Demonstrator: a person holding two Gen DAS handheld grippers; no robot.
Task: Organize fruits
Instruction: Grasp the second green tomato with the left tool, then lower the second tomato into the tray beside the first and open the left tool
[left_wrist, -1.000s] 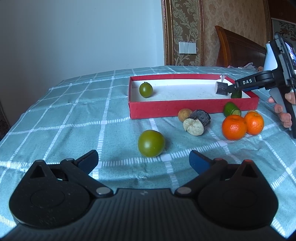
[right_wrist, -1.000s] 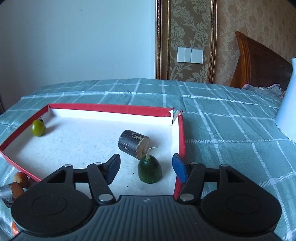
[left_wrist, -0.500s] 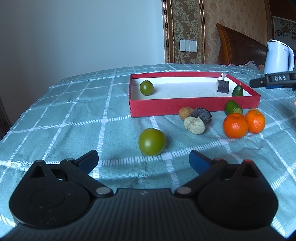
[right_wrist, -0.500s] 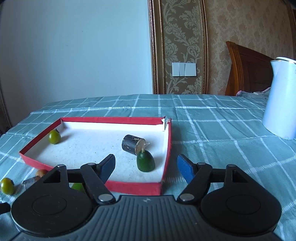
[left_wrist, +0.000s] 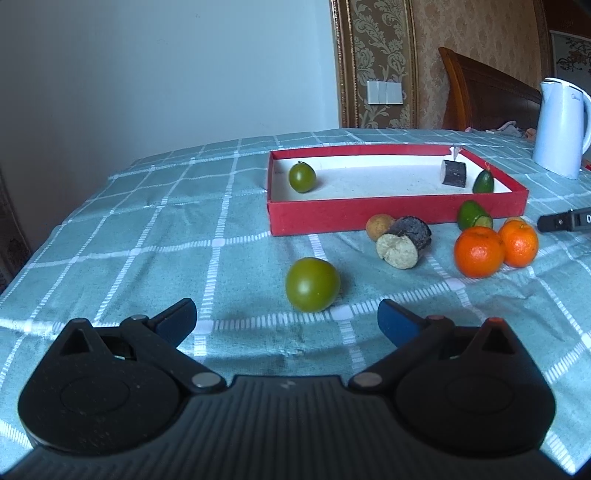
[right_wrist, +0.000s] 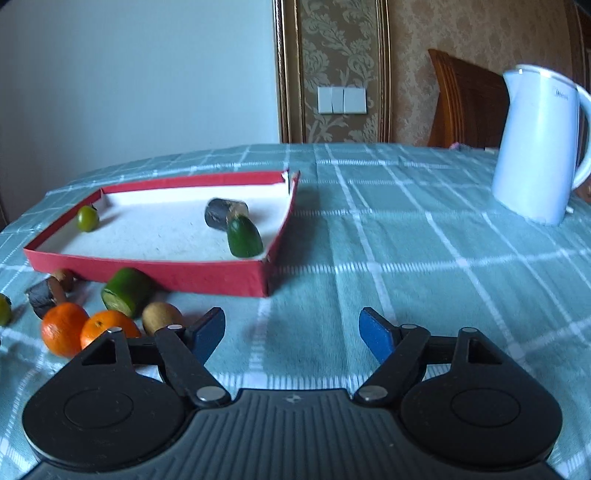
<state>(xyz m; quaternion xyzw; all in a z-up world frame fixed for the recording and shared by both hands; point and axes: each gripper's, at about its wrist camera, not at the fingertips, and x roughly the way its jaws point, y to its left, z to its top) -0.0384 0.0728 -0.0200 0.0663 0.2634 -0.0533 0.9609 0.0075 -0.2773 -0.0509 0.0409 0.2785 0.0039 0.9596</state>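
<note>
A red tray (left_wrist: 391, 218) (right_wrist: 155, 274) holds a small green fruit (left_wrist: 302, 177), a dark cylinder piece (left_wrist: 453, 172) and a green half fruit (left_wrist: 483, 182). On the cloth in front lie a large green fruit (left_wrist: 312, 284), a brown fruit (left_wrist: 380, 226), a dark cut piece (left_wrist: 404, 242), a green cut fruit (left_wrist: 473, 215) and two oranges (left_wrist: 479, 252). My left gripper (left_wrist: 287, 320) is open, just short of the large green fruit. My right gripper (right_wrist: 291, 334) is open and empty, right of the oranges (right_wrist: 63, 328), a kiwi (right_wrist: 161, 317) and the green cut fruit (right_wrist: 126, 292).
A white kettle (right_wrist: 535, 146) (left_wrist: 560, 127) stands at the back right on the checked green tablecloth (right_wrist: 424, 258). A wooden headboard (left_wrist: 480, 96) and a wall lie behind the table. The right gripper's tip (left_wrist: 565, 220) shows at the right edge of the left wrist view.
My right gripper has pulled back out of the tray and lowered toward the front right, leaving the green half fruit and dark cylinder in the tray. My left gripper has barely moved.
</note>
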